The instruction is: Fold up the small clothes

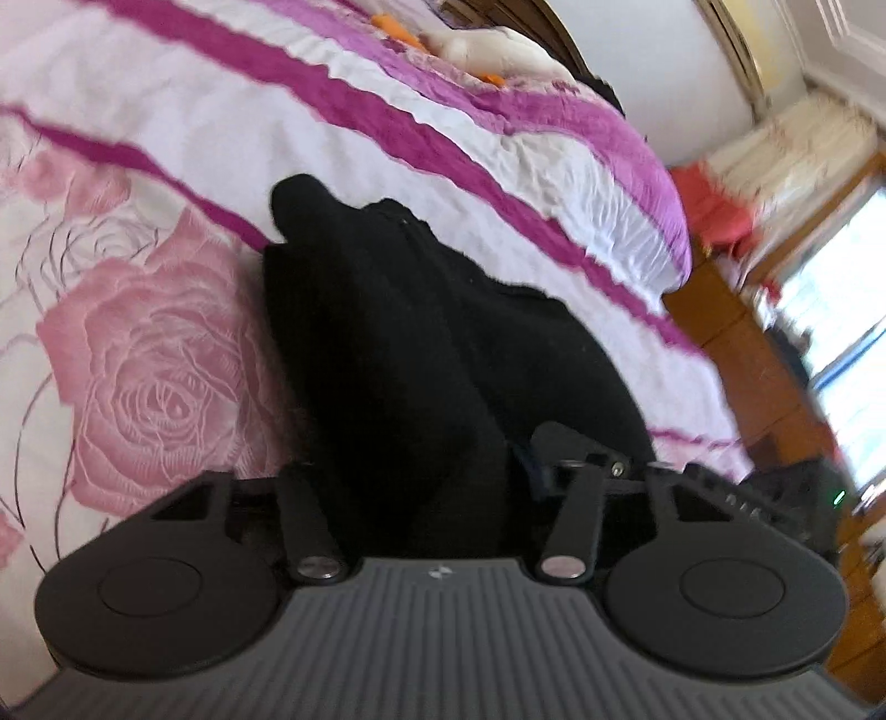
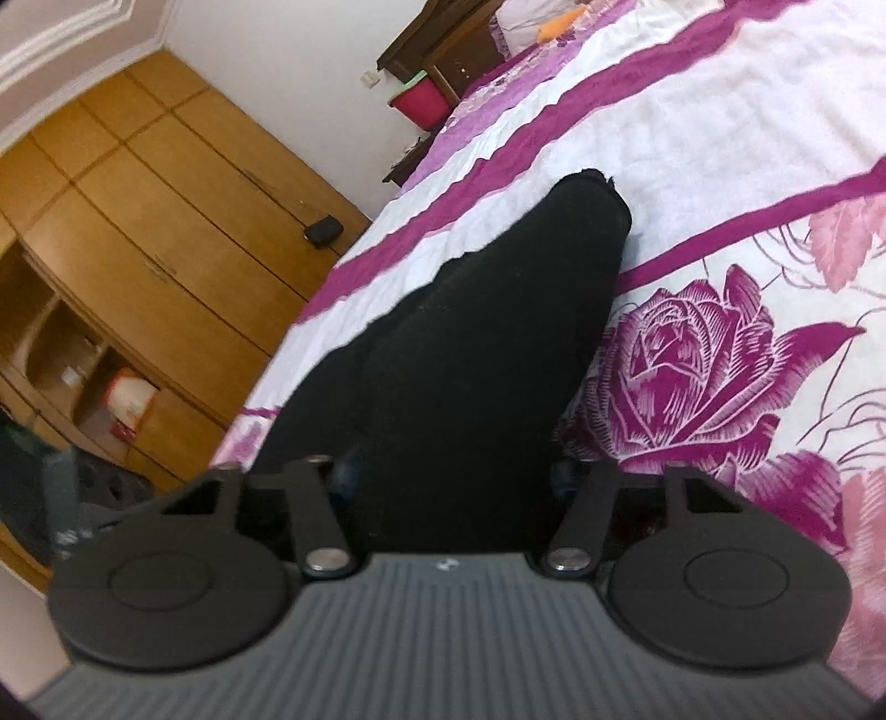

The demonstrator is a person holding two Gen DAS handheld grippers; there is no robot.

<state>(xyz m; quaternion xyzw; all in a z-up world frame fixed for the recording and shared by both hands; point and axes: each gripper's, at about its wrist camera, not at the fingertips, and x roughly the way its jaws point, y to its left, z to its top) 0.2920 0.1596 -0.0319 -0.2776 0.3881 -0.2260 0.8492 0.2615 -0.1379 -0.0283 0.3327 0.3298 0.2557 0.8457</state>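
A black garment lies on the flowered bedspread, spread away from me with a narrow end at the far side. My left gripper is at its near edge, where bunched black cloth fills the gap between the jaws. The fingertips are lost against the dark fabric. In the right wrist view the same black garment tapers toward a rounded far end on the bedspread. My right gripper sits at its near edge, jaws closed in on a fold of cloth.
A white soft item with orange parts lies near the head of the bed. A wooden wardrobe stands beside the bed, with a red box by the nightstand. Wooden furniture and a bright window lie past the bed edge.
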